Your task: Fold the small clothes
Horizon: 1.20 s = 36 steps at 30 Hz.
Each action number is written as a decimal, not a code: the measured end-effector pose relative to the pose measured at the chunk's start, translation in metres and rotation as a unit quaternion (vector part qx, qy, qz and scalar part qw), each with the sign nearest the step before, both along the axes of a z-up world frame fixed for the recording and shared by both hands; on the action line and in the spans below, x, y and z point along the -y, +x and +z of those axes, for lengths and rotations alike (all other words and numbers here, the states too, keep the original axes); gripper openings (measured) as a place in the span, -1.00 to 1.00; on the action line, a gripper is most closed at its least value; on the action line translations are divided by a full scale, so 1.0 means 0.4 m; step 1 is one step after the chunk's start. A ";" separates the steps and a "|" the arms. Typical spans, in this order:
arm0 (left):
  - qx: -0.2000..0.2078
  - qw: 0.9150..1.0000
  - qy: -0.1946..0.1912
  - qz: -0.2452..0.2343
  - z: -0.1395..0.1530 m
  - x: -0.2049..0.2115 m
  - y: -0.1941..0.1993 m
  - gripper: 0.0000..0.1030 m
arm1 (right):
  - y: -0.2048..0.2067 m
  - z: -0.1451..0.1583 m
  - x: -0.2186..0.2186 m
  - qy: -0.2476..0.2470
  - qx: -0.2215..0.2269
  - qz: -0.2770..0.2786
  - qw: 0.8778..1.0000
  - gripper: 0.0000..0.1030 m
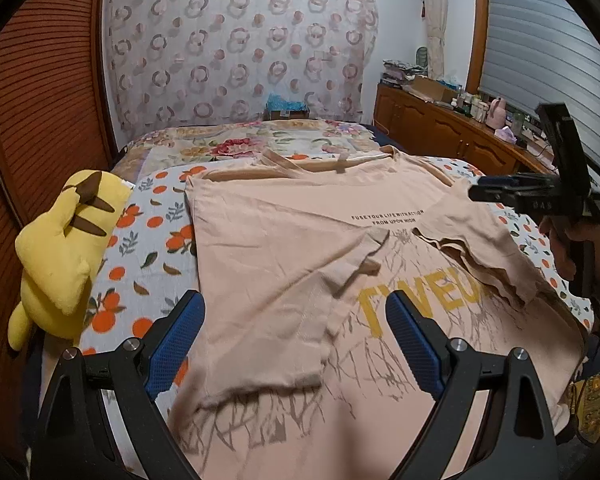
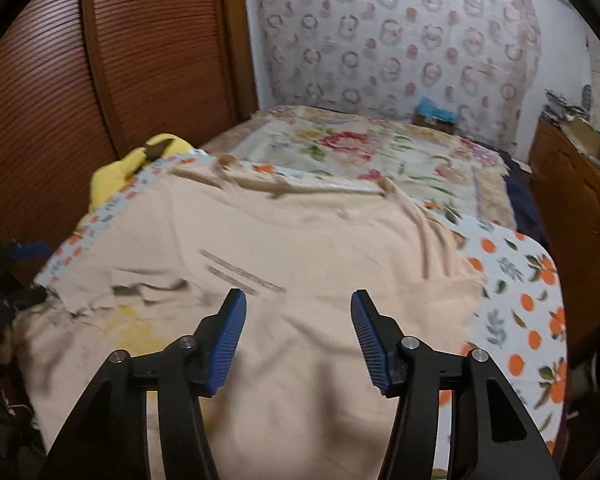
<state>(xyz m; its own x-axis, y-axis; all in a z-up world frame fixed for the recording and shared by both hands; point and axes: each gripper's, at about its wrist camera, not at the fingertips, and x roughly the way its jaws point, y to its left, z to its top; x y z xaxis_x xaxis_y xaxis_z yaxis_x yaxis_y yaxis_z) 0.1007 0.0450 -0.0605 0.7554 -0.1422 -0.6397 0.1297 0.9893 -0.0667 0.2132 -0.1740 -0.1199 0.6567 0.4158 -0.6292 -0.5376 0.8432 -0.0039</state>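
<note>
T-shirt (image 1: 284, 240) in peach lay spread, print side up, on the orange-patterned sheet (image 1: 148, 240) of the bed, a yellow plush toy (image 1: 56, 264) beside it. Both sleeves and side panels were already folded inward, their edges nearly meeting over the printed lettering, so the lengthwise folds looked done; folding hem toward collar seemed still to remain. The left gripper (image 1: 296, 336) hovered above the near part of the shirt, its jaws spread wide and empty. The right gripper (image 2: 298, 340) likewise stood apart over the cloth, gripping nothing.
</note>
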 end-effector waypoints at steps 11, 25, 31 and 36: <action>-0.015 1.000 0.027 0.001 -0.001 -0.045 0.126 0.80 | 0.056 -0.045 0.066 -0.034 -0.007 -0.072 0.997 0.32; -0.068 0.997 0.009 0.019 -0.047 -0.157 0.342 0.61 | 0.157 -0.046 0.077 -0.029 -0.042 -0.105 0.993 0.32; -0.096 0.995 0.008 0.020 -0.077 -0.174 0.402 0.23 | 0.166 -0.056 0.075 -0.035 -0.037 -0.101 0.994 0.32; -0.100 0.995 0.019 0.019 -0.082 -0.172 0.440 0.23 | 0.180 -0.063 0.085 -0.036 -0.036 -0.101 0.994 0.32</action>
